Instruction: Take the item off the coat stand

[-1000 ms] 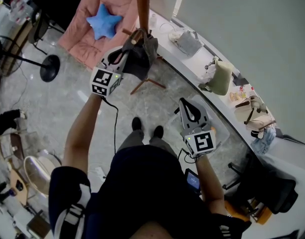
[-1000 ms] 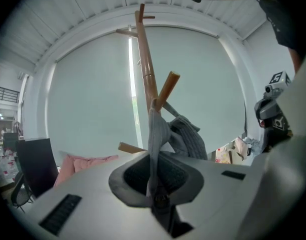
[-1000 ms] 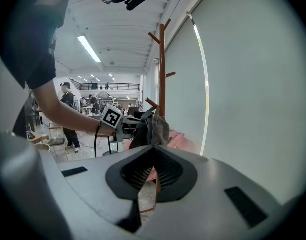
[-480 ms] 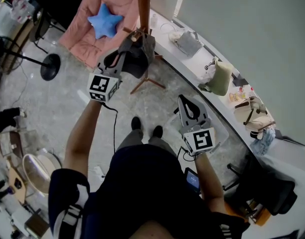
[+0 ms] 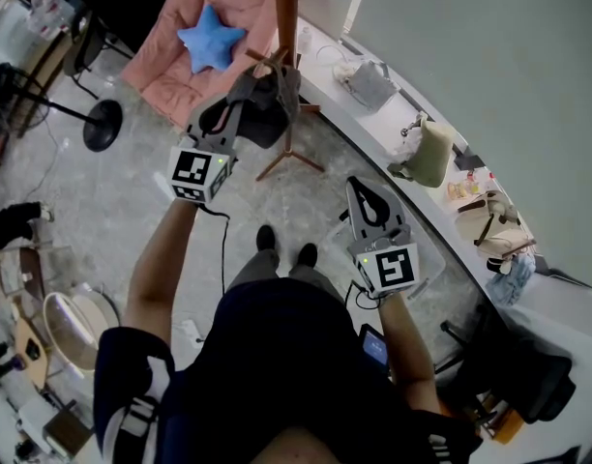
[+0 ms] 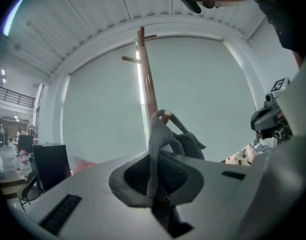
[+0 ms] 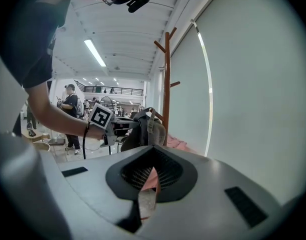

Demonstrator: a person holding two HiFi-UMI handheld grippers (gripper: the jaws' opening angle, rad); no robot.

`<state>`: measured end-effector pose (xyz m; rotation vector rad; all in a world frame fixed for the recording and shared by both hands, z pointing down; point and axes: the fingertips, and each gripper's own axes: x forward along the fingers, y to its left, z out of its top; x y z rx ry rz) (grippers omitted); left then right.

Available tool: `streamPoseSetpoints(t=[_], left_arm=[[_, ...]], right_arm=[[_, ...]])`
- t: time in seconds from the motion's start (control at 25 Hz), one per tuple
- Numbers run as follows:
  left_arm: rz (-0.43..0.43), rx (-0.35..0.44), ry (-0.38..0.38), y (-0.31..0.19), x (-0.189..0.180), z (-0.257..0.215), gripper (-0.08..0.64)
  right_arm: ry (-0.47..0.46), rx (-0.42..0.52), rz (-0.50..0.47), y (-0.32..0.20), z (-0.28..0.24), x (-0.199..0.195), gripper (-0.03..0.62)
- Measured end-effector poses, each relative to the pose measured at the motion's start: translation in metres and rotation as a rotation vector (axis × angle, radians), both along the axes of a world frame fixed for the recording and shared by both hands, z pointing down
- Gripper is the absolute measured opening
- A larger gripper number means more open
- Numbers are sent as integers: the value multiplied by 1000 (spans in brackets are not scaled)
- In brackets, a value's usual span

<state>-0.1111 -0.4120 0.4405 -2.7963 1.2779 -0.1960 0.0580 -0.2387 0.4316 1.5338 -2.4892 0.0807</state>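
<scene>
Your left gripper (image 5: 240, 104) has its jaws clamped on the strap (image 6: 154, 149) of the soft grey bag (image 5: 269, 106), which hangs from a peg (image 6: 166, 117) on the coat stand (image 5: 286, 8). Your right gripper (image 5: 360, 188) is well apart from the bag, jaws together on nothing. The bag looks light and floppy, so it will likely sag and swing. Holding the strap near the peg suits it.
</scene>
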Motion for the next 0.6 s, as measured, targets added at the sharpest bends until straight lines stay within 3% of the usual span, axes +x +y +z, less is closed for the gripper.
streamPoseSetpoints(t=[0.6], left_arm=[[-73, 37, 12, 45, -18, -29, 40]], right_arm=[[-4, 32, -18, 6, -13, -9, 20]])
